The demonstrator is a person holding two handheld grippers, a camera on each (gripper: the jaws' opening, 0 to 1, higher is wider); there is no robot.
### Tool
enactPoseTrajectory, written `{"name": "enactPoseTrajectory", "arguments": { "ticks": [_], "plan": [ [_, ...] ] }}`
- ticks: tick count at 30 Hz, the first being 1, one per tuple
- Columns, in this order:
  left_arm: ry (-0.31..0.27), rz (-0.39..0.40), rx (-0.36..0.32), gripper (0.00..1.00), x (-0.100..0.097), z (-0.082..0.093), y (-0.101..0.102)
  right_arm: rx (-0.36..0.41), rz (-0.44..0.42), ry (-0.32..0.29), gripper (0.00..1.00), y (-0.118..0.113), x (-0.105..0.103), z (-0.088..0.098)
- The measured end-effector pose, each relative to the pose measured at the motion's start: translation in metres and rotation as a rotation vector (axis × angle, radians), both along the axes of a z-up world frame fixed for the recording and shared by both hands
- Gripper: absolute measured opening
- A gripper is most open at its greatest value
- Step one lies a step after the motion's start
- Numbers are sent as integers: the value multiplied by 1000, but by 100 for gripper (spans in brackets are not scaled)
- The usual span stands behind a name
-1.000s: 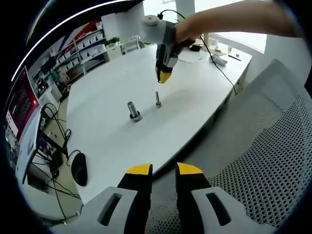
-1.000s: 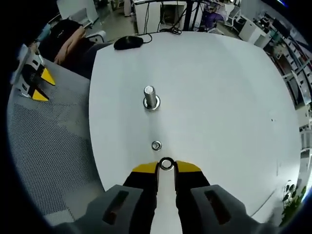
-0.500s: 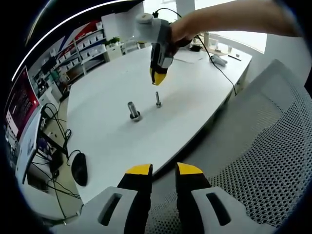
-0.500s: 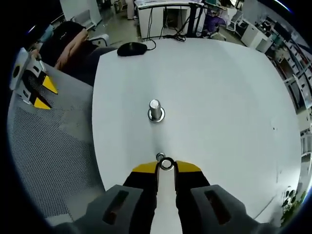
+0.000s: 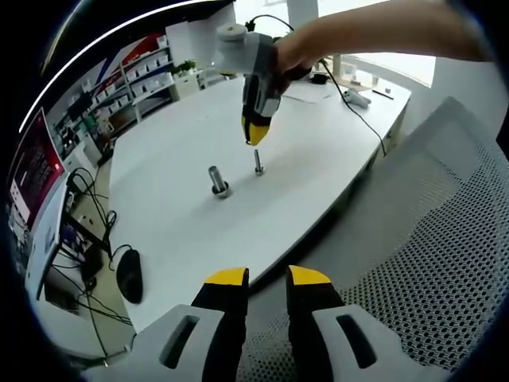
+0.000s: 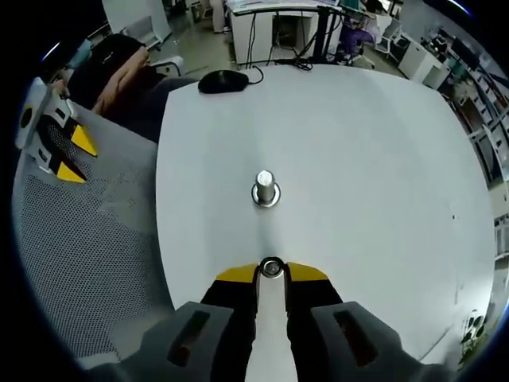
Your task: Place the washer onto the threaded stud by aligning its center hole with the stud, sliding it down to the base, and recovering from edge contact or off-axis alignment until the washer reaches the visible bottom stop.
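right gripper (image 6: 271, 273): clamped on the washer (image 6: 271, 268), which sits pinched between my yellow tips, its hole facing the camera. In the left gripper view the same gripper (image 5: 254, 134) hangs tips-down just above the thin stud.
washer position: right over the threaded stud (image 5: 258, 161), roughly lined up with it. In the right gripper view there's something inside the washer's hole, but I can't tell if the washer is touching the stud or just above it. Not at the base, as far as the left gripper view shows.
left gripper (image 5: 267, 277): jaws a little apart with nothing between them, held off the desk's near edge over the mesh chair (image 5: 413, 239). From the right gripper view it (image 6: 70, 153) shows over that same chair, well away from the stud.
other stud: a fatter bolt with a collar (image 6: 266, 189) stands upright near the middle of the desk (image 6: 382, 175), just beside the thin stud.
desk extras: a black mouse (image 6: 223, 80) near one edge, cables (image 5: 354, 95) at the opposite end.
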State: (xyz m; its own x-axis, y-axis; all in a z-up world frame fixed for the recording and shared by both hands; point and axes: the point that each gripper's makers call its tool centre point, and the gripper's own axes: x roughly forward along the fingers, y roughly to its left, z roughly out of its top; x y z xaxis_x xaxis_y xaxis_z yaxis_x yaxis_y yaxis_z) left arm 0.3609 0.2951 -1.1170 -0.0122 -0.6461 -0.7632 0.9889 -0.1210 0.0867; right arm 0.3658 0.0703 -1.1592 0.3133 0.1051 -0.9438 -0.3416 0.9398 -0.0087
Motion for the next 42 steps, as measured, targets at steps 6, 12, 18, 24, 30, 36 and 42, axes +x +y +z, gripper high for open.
{"name": "enactPoseTrajectory", "arguments": {
  "ticks": [6,12,18,24,30,36,42],
  "plan": [
    [0,0,0,17,1,-1,0,4,0,8,14,1,-1,-3],
    [0,0,0,17,1,-1,0,1,-1,16,14,-1,-3,-6],
    [0,0,0,17,1,-1,0,1,-8,25,14,-1,-6,-9],
    [0,0,0,17,1,-1,0,3,-8,27,14,1,-7,-9],
    [0,1,0,17,0,0,0,-1,-3,31,14,1,-7,-10],
    [0,2,-1,17,0,0,0,-6,-4,29,14,0,-7,-10],
    [-1,2,-1,17,0,0,0,-10,1,31,14,3,-7,-11]
  ]
}}
